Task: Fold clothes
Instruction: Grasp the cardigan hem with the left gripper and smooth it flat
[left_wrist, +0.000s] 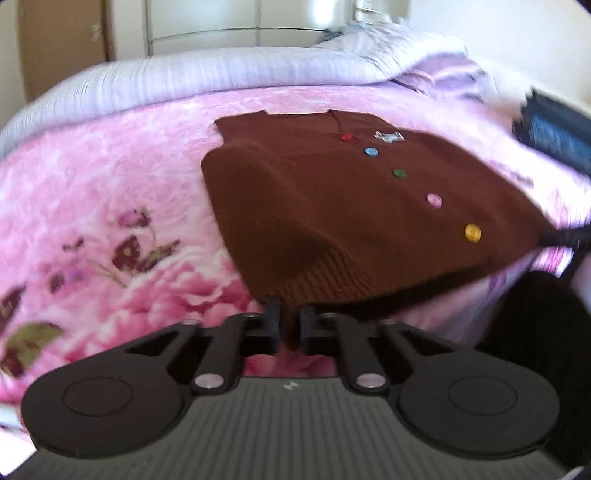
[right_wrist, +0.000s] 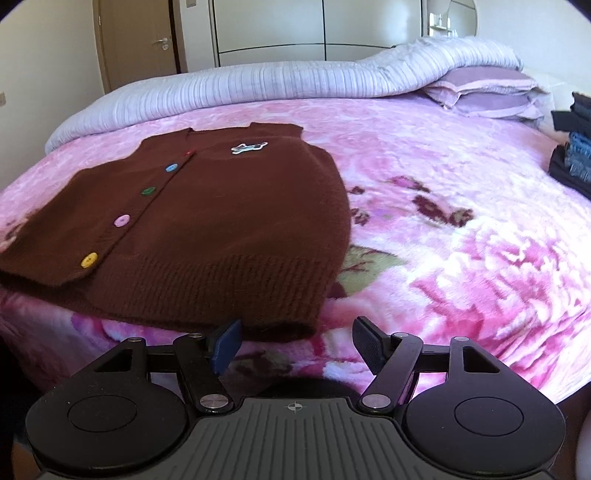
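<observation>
A brown knitted vest (left_wrist: 332, 206) with several coloured buttons and a small white patch lies flat on the pink flowered blanket (left_wrist: 110, 192). My left gripper (left_wrist: 291, 325) is at the vest's near ribbed hem, shut on a fold of the brown knit that shows between its fingers. In the right wrist view the same vest (right_wrist: 207, 221) lies to the left. My right gripper (right_wrist: 295, 334) stands open just in front of the vest's near right hem corner, with its pads apart from the knit.
A rolled lilac-white duvet (right_wrist: 258, 85) runs along the far side of the bed, with pillows (right_wrist: 487, 92) at the far right. A stack of dark folded clothes and jeans (right_wrist: 572, 155) sits at the right edge. The bed's front edge drops off just below the vest.
</observation>
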